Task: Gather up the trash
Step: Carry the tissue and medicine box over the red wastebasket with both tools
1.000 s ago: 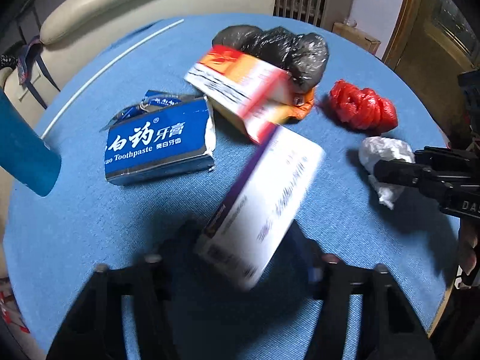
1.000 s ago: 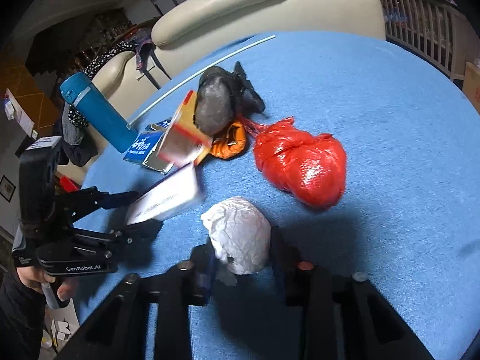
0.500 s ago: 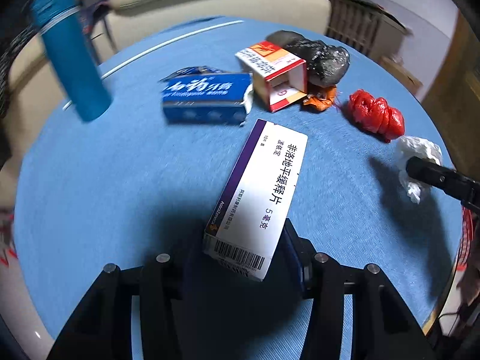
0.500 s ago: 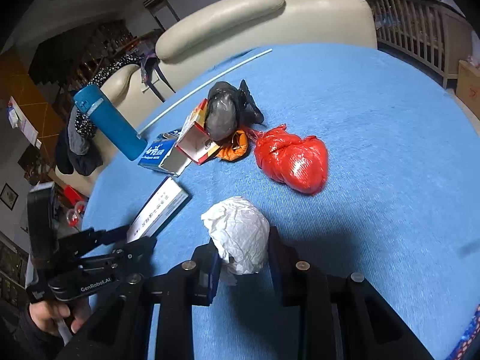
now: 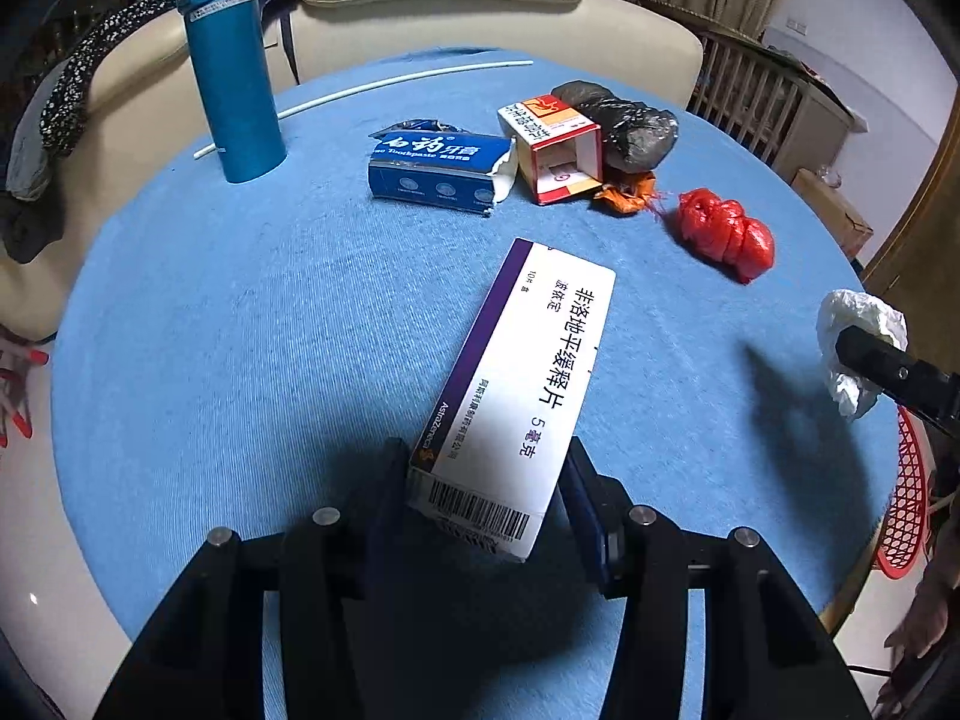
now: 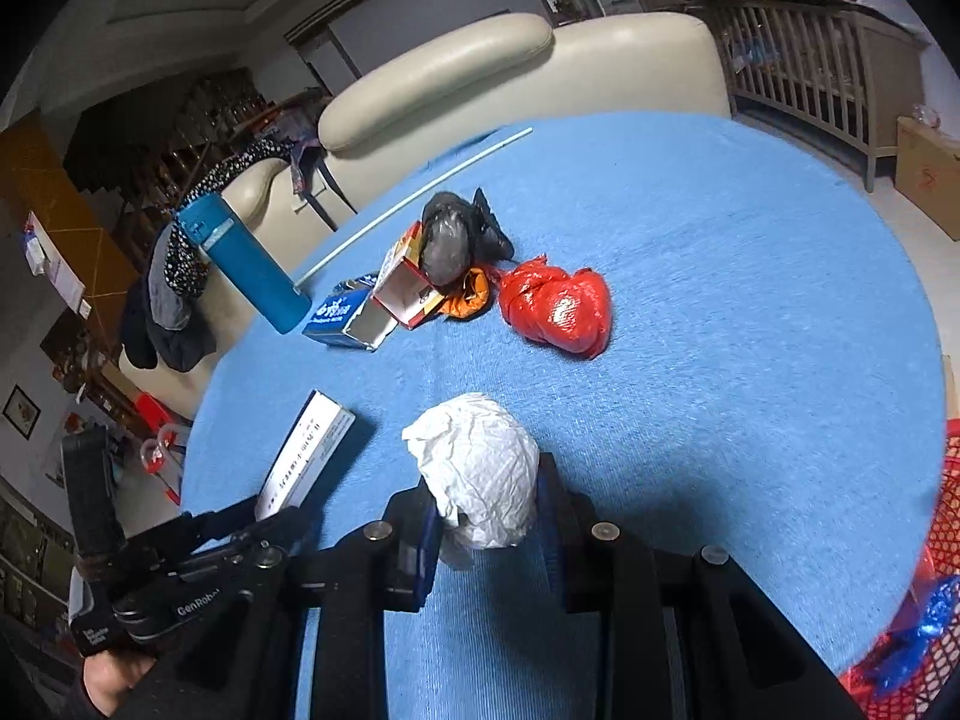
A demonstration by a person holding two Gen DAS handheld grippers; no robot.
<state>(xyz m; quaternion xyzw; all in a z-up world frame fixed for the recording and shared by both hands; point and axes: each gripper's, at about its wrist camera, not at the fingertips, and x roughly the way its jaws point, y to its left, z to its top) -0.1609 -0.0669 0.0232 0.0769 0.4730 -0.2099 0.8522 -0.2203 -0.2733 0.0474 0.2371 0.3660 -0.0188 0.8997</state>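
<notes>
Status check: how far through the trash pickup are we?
Done: little that shows; some scraps lie in the red basket. In hand: left gripper clamps the medicine box, right gripper the white wad. Left: toothpaste box, red-and-white carton, black bag, orange scrap, red bag.

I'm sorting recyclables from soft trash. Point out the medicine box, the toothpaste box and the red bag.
medicine box (image 5: pixel 528 372), left wrist view, on its white printed face.
toothpaste box (image 5: pixel 438 171), left wrist view, on its blue side.
red bag (image 6: pixel 558 306), right wrist view, on its glossy middle.
</notes>
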